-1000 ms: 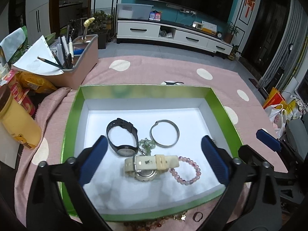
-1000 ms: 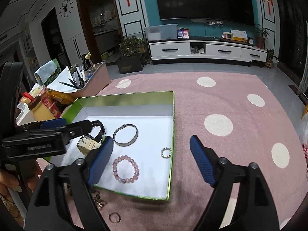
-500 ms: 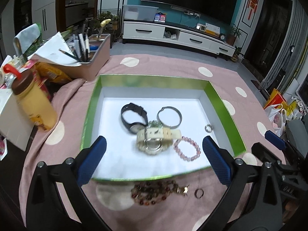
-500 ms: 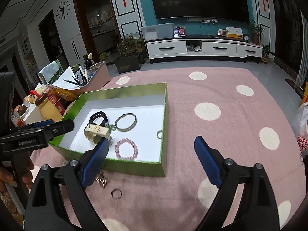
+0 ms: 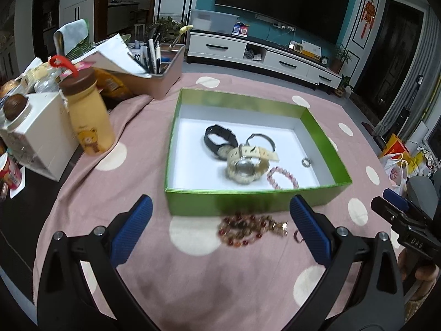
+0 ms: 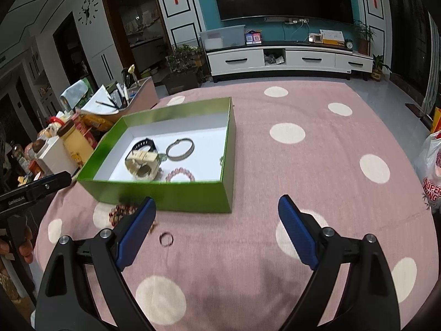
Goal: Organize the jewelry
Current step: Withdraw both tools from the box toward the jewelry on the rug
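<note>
Two watches [image 5: 242, 162], bracelets were kept in green box [image 5: 248, 201]; necklace [image 5: 245, 227], ring [image 6: 166, 239] lay outside; left tongs [image 5: 220, 226], right tongs [image 6: 217, 226] were spread, empty.

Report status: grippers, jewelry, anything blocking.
Left gripper and right gripper open, empty. Beaded necklace and ring on cloth outside green box. Nothing in the way.

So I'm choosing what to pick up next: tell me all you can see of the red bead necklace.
The necklace is a heaped strand of small dark red and amber beads with a gold-looking clasp or charm at one end. It lies bunched on the pink cloth, outside the green box, near its front wall. A small ring lies beside it. Neither tool touches it.
</note>
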### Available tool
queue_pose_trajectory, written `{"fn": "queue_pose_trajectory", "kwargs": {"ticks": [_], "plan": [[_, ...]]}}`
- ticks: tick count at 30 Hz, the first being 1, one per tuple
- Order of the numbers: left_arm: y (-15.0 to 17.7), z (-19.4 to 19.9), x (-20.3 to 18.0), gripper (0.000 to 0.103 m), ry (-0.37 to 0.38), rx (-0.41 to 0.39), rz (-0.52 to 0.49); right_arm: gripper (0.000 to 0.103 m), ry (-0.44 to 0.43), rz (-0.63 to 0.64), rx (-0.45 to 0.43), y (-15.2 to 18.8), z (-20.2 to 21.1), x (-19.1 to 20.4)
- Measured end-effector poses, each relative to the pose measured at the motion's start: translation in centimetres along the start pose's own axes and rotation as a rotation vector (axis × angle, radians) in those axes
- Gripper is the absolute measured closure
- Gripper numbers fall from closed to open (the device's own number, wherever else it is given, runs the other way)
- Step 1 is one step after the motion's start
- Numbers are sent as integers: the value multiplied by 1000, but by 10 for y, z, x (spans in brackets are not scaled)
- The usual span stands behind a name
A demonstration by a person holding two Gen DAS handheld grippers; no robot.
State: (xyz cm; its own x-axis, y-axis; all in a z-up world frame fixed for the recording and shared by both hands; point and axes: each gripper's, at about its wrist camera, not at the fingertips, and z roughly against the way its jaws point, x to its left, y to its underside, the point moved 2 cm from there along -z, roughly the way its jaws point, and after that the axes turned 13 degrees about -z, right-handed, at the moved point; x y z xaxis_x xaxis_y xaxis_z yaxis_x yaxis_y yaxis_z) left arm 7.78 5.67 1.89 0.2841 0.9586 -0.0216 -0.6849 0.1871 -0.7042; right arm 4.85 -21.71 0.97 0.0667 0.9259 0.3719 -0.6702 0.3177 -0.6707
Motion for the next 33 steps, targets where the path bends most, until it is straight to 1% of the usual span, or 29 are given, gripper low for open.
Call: {"fn": "queue_pose_trajectory", "kwargs": {"ticks": [5, 10, 14, 20, 28, 32, 33], "plan": [[21, 9, 3, 2, 13, -1, -3, 13, -23, 19, 19, 16, 7, 1], [40, 13, -2, 2, 20, 5, -48, 13, -66, 66, 38, 33, 12, 7], [57, 14, -8, 2, 60, 7, -61, 13, -92, 102, 68, 47, 8, 12], [77, 4, -16, 2, 110, 39, -68, 13, -120, 132, 117, 68, 1, 16], [82, -12, -13, 3, 127, 62, -31, 13, -130, 122, 141, 74, -11, 16], [80, -21, -9, 9, 127, 68, -1, 13, -136, 120, 138, 73, -14, 17], [80, -23, -8, 13, 128, 69, 5, 13, -137, 120, 138, 73, -15, 17]]}}
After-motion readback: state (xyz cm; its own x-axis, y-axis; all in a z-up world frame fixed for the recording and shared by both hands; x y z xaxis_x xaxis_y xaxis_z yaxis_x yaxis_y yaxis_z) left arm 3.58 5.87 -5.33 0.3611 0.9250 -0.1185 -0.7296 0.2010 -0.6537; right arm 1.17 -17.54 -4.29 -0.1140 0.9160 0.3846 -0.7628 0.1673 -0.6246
